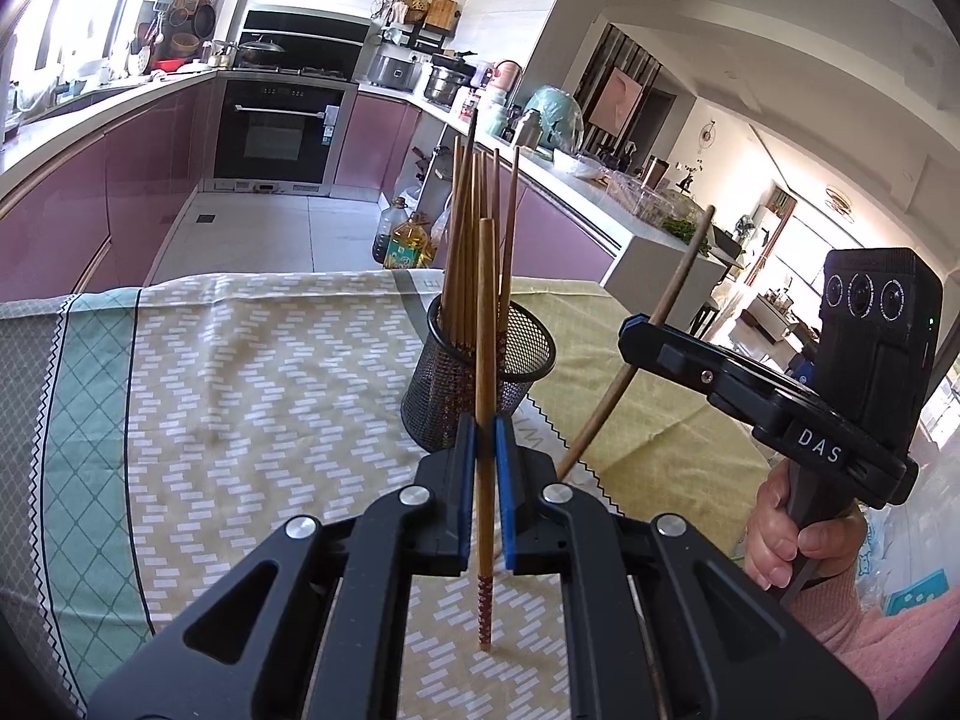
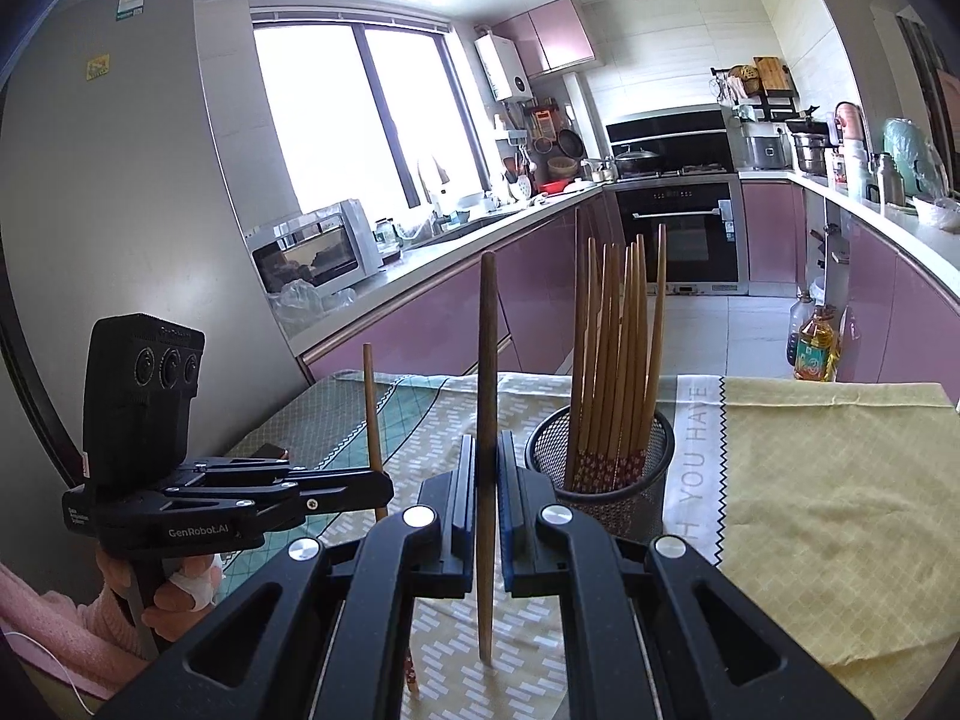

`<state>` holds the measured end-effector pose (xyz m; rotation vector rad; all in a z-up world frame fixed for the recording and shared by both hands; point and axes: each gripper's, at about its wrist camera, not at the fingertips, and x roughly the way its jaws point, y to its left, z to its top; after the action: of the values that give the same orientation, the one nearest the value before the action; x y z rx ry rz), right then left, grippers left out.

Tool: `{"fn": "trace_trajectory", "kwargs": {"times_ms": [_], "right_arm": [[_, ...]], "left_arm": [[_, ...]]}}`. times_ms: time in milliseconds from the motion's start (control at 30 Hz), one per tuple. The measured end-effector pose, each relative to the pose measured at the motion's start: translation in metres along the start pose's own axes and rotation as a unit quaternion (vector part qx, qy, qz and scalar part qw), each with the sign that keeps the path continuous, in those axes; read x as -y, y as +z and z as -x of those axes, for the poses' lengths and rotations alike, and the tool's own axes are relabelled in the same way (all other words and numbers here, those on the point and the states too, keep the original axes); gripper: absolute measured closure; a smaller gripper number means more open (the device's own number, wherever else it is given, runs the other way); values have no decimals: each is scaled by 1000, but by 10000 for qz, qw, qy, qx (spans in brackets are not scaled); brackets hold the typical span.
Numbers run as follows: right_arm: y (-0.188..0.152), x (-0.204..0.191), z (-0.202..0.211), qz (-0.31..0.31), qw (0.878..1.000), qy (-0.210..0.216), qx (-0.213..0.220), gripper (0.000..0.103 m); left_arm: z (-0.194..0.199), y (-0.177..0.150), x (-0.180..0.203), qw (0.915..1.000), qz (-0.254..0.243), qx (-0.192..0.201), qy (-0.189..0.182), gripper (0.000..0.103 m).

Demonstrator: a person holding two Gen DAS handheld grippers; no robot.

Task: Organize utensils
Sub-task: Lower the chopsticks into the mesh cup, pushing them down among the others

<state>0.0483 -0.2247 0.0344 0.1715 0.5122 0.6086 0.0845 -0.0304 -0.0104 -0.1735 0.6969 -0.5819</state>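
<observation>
Two chopsticks are in hand. Left wrist view: left gripper (image 1: 486,438) clamps a patterned-end chopstick (image 1: 485,360) upright before the mesh holder (image 1: 480,372); the tip should be lifted over the rim, then lowered among the bundled chopsticks (image 1: 474,228). Right wrist view: right gripper (image 2: 486,456) pinches a darker, apparently plain chopstick (image 2: 486,396) near the holder on a patterned tablecloth (image 2: 840,480), kitchen counter (image 2: 420,258) behind.

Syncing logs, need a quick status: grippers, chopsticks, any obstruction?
Left gripper shut on one chopstick. Right gripper shut on a darker chopstick. Mesh holder ahead, upright, bundle inside. Nothing in the way.
</observation>
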Motion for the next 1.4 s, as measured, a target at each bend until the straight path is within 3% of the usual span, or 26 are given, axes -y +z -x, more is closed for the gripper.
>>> {"fn": "trace_trajectory", "kwargs": {"times_ms": [1400], "right_arm": [[22, 6, 16, 73, 9988, -296, 393, 98]], "left_arm": [[9, 24, 7, 9992, -191, 341, 0, 96]]}}
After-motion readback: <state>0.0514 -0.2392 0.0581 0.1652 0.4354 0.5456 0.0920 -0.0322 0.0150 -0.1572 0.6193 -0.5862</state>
